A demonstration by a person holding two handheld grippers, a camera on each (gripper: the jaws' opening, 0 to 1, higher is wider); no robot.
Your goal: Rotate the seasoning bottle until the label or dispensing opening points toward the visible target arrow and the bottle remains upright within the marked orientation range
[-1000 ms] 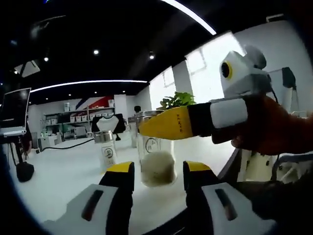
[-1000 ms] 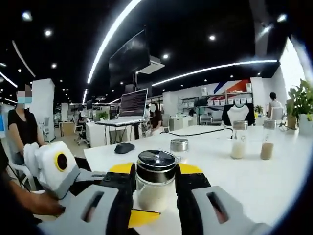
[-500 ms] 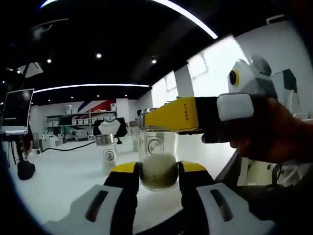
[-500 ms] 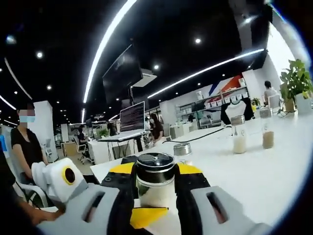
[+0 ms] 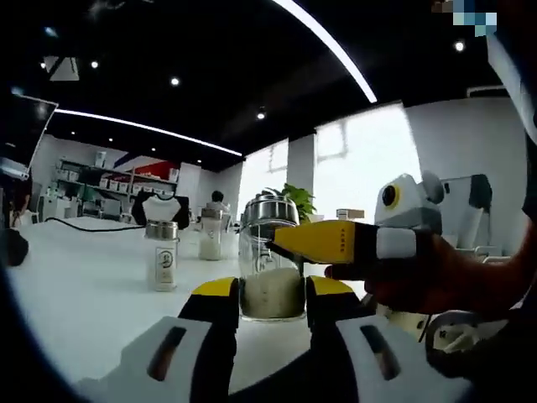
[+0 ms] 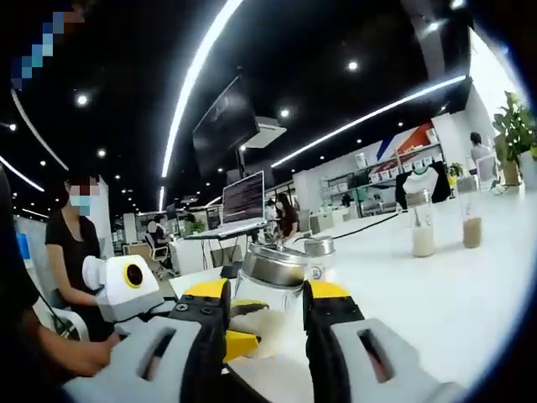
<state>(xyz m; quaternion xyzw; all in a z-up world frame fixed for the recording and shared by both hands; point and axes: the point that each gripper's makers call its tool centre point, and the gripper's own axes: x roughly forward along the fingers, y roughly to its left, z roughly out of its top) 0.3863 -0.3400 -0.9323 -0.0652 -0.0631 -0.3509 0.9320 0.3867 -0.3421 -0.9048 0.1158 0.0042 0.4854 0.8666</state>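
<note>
Two grippers are on the bottle (image 5: 270,269) at once: my left gripper (image 5: 269,295) pinches its glass body low down, at the level of the pale seasoning, and my right gripper (image 6: 262,304) clamps it higher, just under the metal lid (image 6: 275,264). The bottle sits at the edge of the white table (image 5: 75,277); in the right gripper view it leans, though that may be the camera's roll. I judge I am mid-turn. To do it well I should let one gripper steady the base while the other twists, keep both squeezes light, and hold the axis vertical. I cannot find the arrow, nor the label's facing. A second shaker (image 5: 162,255) stands nearby, clear of my jaws.
</note>
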